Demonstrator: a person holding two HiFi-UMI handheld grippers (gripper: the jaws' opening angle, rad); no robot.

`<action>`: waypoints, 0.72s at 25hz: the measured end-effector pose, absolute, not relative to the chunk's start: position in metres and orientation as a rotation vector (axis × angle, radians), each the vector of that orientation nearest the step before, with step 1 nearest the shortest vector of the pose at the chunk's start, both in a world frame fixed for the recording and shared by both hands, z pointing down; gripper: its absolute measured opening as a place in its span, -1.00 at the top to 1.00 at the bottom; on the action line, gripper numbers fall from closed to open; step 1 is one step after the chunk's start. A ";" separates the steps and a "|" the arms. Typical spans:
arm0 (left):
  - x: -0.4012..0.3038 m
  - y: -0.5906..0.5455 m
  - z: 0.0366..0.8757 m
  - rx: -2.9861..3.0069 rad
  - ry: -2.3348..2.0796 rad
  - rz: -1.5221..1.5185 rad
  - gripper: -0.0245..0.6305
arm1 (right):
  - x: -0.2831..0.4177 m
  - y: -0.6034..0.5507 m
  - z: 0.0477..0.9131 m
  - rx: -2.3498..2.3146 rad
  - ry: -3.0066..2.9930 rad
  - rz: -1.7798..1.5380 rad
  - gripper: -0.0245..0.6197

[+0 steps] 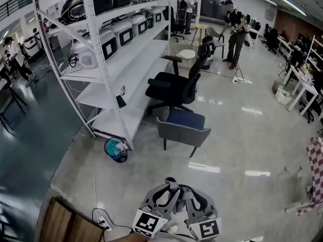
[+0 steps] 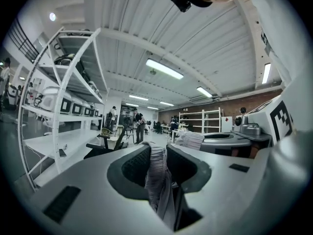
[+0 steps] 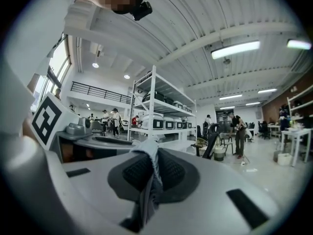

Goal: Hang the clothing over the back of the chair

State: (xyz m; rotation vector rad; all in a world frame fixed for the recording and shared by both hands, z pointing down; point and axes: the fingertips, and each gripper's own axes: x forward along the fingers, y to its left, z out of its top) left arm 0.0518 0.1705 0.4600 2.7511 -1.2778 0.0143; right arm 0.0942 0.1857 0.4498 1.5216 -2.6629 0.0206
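Observation:
Both grippers are held side by side at the bottom of the head view, my left gripper (image 1: 169, 186) and my right gripper (image 1: 185, 189) pointing level toward a grey armchair (image 1: 182, 130) with a blue seat, its back facing me a few steps away. In the left gripper view the left gripper (image 2: 157, 153) is shut on a fold of grey ribbed clothing (image 2: 159, 177). The right gripper (image 3: 151, 155) pinches another fold of the same grey clothing (image 3: 149, 177). The garment hangs below the jaws and is hidden in the head view.
A black office chair (image 1: 174, 87) stands behind the armchair. A tall white shelving rack (image 1: 116, 59) runs along the left, with a teal bin (image 1: 116, 149) at its foot. A checked cloth (image 1: 316, 170) hangs at the right edge. A person (image 1: 234, 32) stands far back.

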 end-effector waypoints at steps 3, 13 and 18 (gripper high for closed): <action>0.043 0.143 0.459 2.761 -1.257 0.004 0.60 | 0.084 0.163 0.450 1.521 -2.649 0.018 0.84; 0.007 0.051 0.450 2.818 -1.187 -0.030 0.60 | 0.043 0.076 0.442 1.584 -2.618 -0.014 0.84; -0.011 0.023 0.446 2.825 -1.154 -0.059 0.60 | 0.026 0.049 0.440 1.582 -2.581 -0.061 0.84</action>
